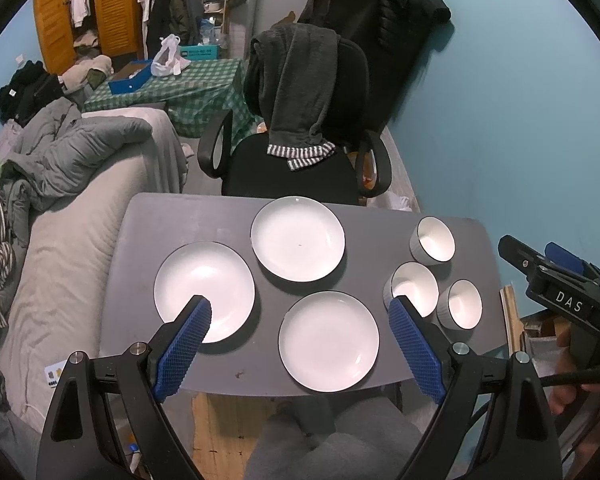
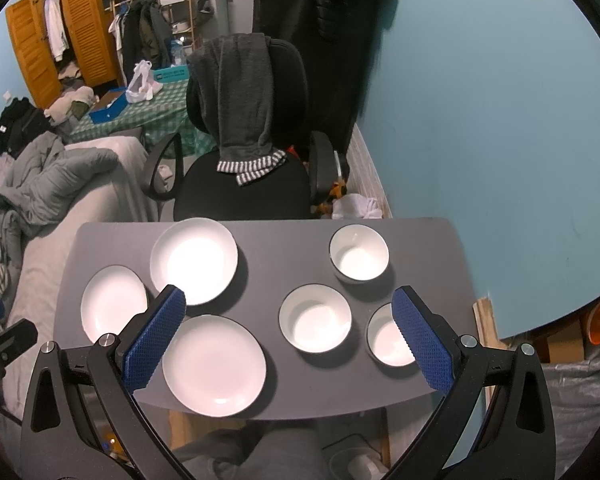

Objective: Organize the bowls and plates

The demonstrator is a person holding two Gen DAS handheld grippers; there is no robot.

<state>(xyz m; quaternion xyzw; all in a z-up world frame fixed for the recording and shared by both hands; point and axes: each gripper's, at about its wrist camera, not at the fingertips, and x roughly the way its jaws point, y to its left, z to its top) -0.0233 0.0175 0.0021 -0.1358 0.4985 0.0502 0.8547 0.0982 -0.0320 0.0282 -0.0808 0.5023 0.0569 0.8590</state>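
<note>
Three white plates lie apart on the grey table [image 1: 160,216]: a left plate [image 1: 204,286], a far plate [image 1: 298,238] and a near plate [image 1: 328,340]. Three white bowls stand at the right: far bowl [image 1: 434,238], middle bowl [image 1: 414,286], near bowl [image 1: 460,304]. The right wrist view shows the same plates [image 2: 114,302] [image 2: 194,260] [image 2: 214,364] and bowls [image 2: 359,253] [image 2: 315,317] [image 2: 388,340]. My left gripper [image 1: 302,310] is open and empty above the table's near side. My right gripper [image 2: 288,302] is open and empty, above the near edge.
A black office chair [image 1: 300,160] draped with a dark garment stands behind the table. A bed [image 1: 68,216] with grey bedding runs along the left. A blue wall [image 1: 500,120] is on the right. My knee [image 1: 332,440] is below the table's front edge.
</note>
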